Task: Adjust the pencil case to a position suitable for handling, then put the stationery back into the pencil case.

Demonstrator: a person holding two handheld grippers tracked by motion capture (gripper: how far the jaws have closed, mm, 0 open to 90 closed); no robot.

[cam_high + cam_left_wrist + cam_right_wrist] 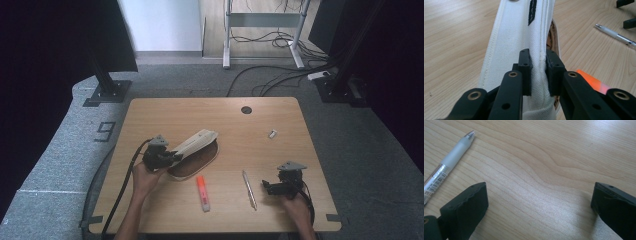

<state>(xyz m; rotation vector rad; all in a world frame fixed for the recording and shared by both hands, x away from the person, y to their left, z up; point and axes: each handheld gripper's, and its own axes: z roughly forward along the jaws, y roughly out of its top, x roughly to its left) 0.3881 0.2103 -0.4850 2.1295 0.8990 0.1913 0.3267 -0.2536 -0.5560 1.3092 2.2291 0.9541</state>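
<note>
A white canvas pencil case point(197, 141) with a brown inside lies left of the table's middle, its upper flap raised off the lower half. My left gripper point(176, 156) is shut on the near edge of that flap; in the left gripper view the pads pinch the seam of the case point(516, 30), with the left gripper point(539, 72) low in the picture. My right gripper point(267, 186) rests at the front right with its jaws wide apart. In the right gripper view the right gripper point(539, 205) has only bare wood between its jaws.
An orange highlighter point(202, 192) lies in front of the case and a clear pen point(249, 189) lies just left of the right gripper. A small white object point(272, 133) and a cable hole point(246, 110) sit farther back on the wooden table point(165, 115).
</note>
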